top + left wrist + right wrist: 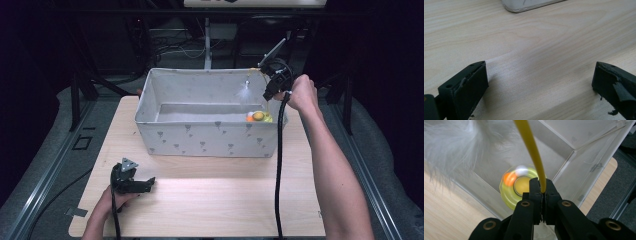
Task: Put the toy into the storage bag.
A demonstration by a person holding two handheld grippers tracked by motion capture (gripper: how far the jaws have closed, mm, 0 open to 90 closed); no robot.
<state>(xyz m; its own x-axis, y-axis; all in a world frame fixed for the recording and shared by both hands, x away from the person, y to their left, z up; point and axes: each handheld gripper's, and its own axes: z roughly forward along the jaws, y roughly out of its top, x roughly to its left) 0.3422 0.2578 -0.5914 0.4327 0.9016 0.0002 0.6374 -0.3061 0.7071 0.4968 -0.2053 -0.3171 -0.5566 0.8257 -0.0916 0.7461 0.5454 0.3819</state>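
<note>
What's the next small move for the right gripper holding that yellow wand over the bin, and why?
Probably lower it a little further, then let go. The right gripper is shut on the yellow wand, whose white feather tuft hangs above the floor of the fabric bin, beside the round yellow toy.

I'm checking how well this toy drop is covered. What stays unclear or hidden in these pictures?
- Round toy: right gripper view, blurred; the right gripper covers its near edge.
- Yellow wand: top cut by the frame edge.
- White feather: high view, too small for detail.
- Fabric bin: its near wall hides the floor behind it.
</note>
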